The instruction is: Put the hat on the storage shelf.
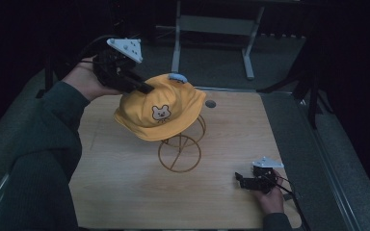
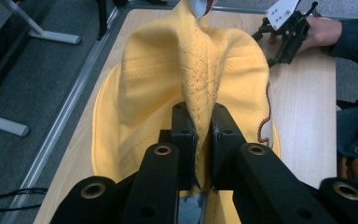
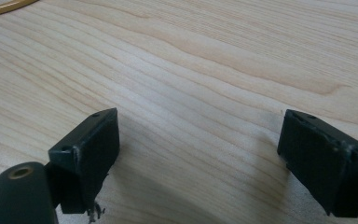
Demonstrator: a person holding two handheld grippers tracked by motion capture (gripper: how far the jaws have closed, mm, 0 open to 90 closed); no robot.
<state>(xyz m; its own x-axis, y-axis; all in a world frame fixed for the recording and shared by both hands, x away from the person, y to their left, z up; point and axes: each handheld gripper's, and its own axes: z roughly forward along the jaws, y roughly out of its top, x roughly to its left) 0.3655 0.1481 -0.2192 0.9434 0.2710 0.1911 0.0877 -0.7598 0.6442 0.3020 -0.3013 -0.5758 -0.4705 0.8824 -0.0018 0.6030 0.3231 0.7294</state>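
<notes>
A yellow hat [image 1: 159, 108] sits on a wire stand [image 1: 179, 153] in the middle of a wooden table [image 1: 125, 183]. The hat has a small bear face on its front and a blue bit on top. It hangs tilted on the stand, with its brim low on the side nearer the person. The round foot of the stand rests on the table, right under the hat.

The left gripper [image 1: 142, 88] comes in at the hat's back edge, on the far side from the bear face. A hand holds it, with a dark green sleeve behind. In the left gripper view, the left gripper [image 2: 204, 135] has its jaws pinched tight on a fold of the hat [image 2: 191, 74]. The yellow cloth is squeezed into a ridge that runs up between the two black jaws. The rest of the hat spreads out to both sides of them.

The right gripper [image 1: 243, 180] is well apart from the hat, near the table's front corner on the person's right side. A hand holds it low, close to the wood. In the right gripper view, the right gripper [image 3: 198, 149] has its jaws wide apart with nothing in them, just bare table [image 3: 205, 70] between. A bit of the stand's yellow ring [image 3: 2, 8] shows in the far corner there.
</notes>
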